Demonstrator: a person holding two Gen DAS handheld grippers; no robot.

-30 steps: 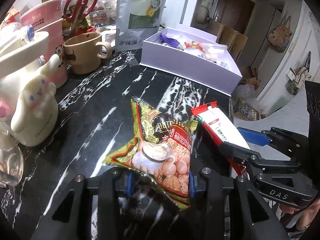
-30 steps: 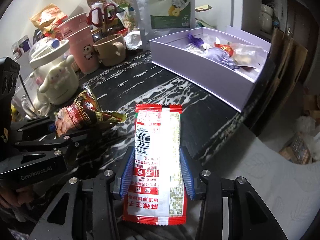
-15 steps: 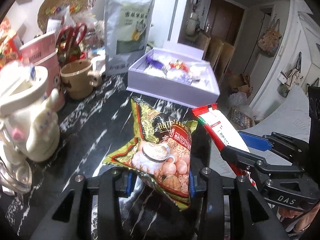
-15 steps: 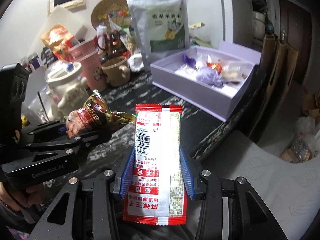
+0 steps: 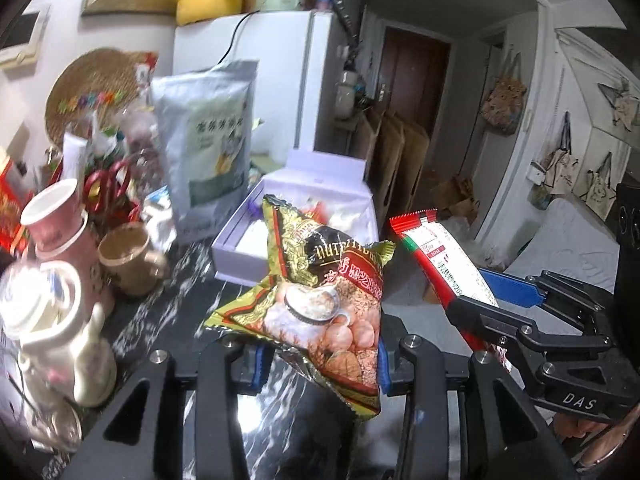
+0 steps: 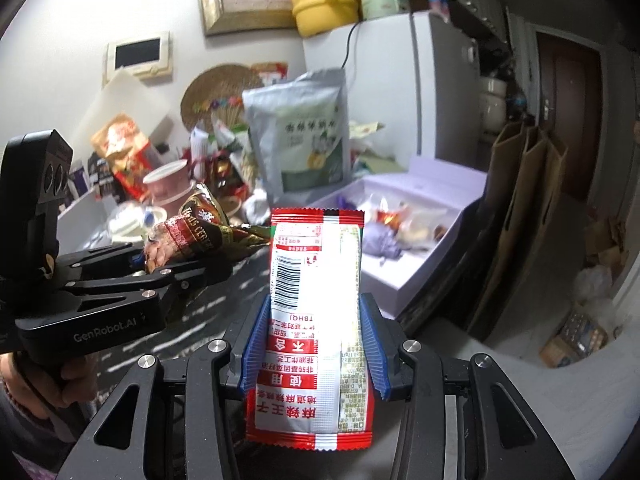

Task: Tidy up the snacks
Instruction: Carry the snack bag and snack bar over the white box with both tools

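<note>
My left gripper (image 5: 318,364) is shut on a gold and red cereal packet (image 5: 320,300), held in the air above the black marble counter (image 5: 168,308). My right gripper (image 6: 314,340) is shut on a red and white snack packet (image 6: 316,312), also lifted; the same packet (image 5: 444,260) shows at the right of the left wrist view. The open lilac box (image 5: 320,184) with several wrapped snacks inside stands ahead of both grippers, further along the counter, and its front wall (image 6: 412,272) appears in the right wrist view.
At the left stand a cream figurine pot (image 5: 52,332), pink cups (image 5: 60,220), a brown mug (image 5: 128,256) and red scissors (image 5: 108,184). A tall grey pouch (image 5: 208,148) leans behind the box. A white fridge (image 6: 432,80) stands behind. Past the counter's right edge lies floor.
Both grippers have risen and tilted upward with their packets still held. The counter and box now sit lower in view, and the fridge top and wall have come into sight.
</note>
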